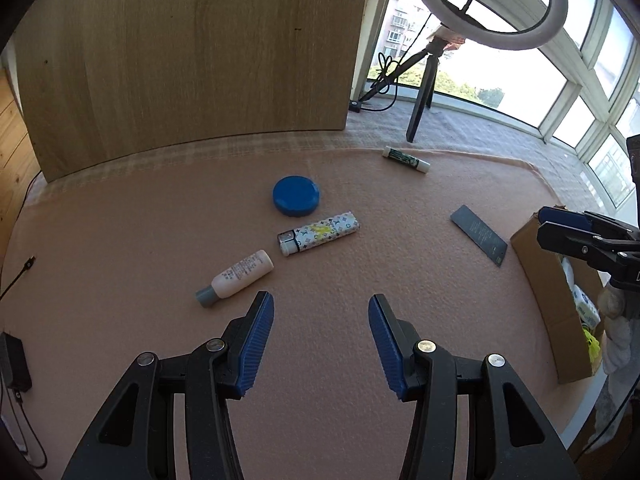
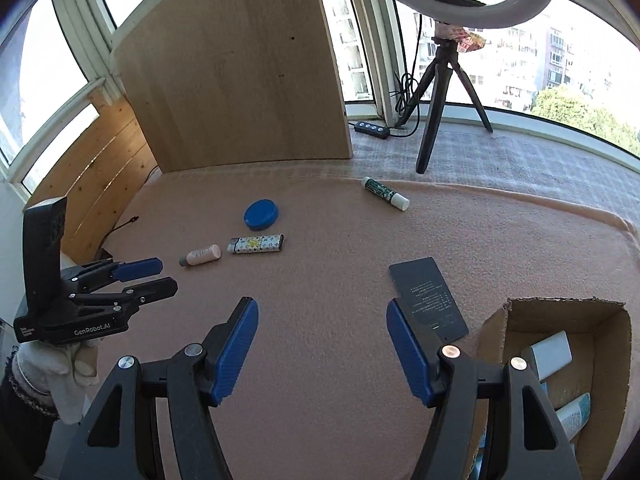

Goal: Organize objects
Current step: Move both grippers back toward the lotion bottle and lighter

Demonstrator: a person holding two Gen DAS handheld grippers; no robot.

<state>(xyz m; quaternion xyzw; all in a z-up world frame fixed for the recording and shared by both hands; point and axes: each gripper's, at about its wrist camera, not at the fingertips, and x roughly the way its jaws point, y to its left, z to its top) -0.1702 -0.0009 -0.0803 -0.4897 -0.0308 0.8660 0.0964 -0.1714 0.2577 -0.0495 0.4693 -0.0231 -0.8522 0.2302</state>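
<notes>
On the pink blanket (image 1: pixel 160 240) lie a blue round lid (image 1: pixel 296 195), a patterned lighter (image 1: pixel 319 233), a small white bottle with a grey cap (image 1: pixel 239 277), a green and white tube (image 1: pixel 406 159) and a dark card (image 1: pixel 479 235). My left gripper (image 1: pixel 321 312) is open and empty, just in front of the bottle and lighter. My right gripper (image 2: pixel 322 316) is open and empty, close to the dark card (image 2: pixel 428 298) and the cardboard box (image 2: pixel 496 328). The lid (image 2: pixel 261 213), lighter (image 2: pixel 256 244), bottle (image 2: pixel 201 255) and tube (image 2: pixel 386 193) show farther off in the right wrist view.
The cardboard box (image 1: pixel 540 264) at the right holds several items. A wooden board (image 1: pixel 192 60) stands at the back. A ring light on a tripod (image 1: pixel 420 100) and a power strip (image 2: pixel 372 129) sit by the windows. Cables lie at the left edge.
</notes>
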